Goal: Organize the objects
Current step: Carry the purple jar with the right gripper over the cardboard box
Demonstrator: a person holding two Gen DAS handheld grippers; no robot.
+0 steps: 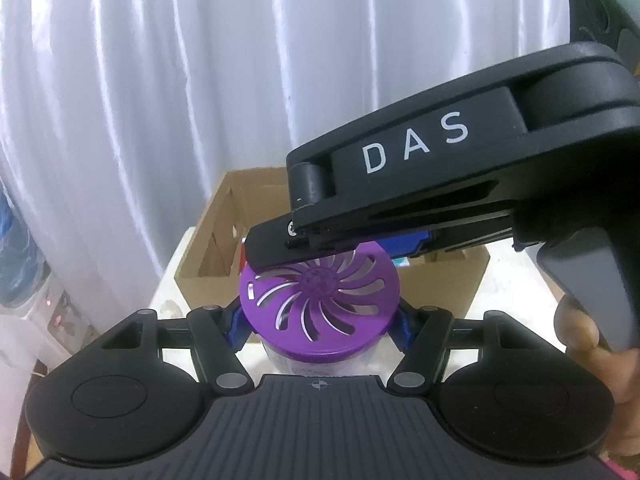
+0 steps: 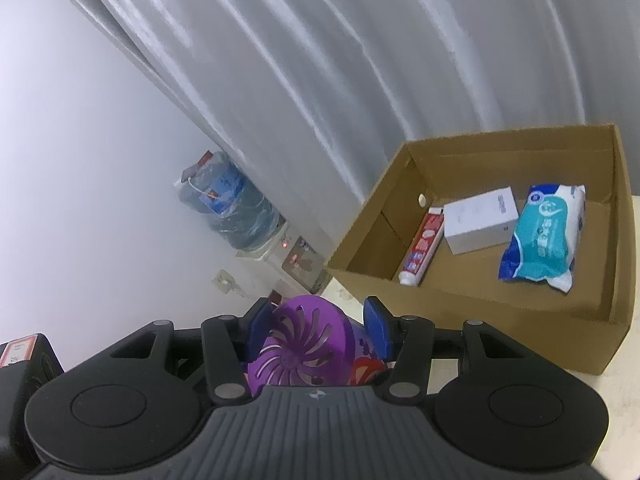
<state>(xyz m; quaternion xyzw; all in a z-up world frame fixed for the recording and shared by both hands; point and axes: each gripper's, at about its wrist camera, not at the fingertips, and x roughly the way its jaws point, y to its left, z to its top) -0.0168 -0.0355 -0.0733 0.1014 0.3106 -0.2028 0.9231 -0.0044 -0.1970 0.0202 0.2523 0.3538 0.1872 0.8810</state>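
Note:
A jar with a purple slotted lid (image 1: 320, 292) sits between the blue fingertips of my left gripper (image 1: 320, 328), which press on its sides just under the lid. My right gripper (image 1: 280, 256), black and marked DAS, reaches in from the right across the far edge of the lid. In the right wrist view the same jar (image 2: 296, 344) leans with its lid towards the camera, and the right gripper (image 2: 319, 328) has its blue pads (image 2: 378, 326) against both sides. Both grippers are shut on the jar. Its lower body is mostly hidden.
An open cardboard box (image 2: 440, 304) stands just beyond the jar on a pale table (image 2: 624, 408). It holds a toothpaste tube (image 2: 422, 246), a white carton (image 2: 480, 220) and a teal wipes pack (image 2: 544, 236). A water dispenser (image 2: 228, 208) stands far left by the grey curtain. A hand (image 1: 580, 328) grips the right handle.

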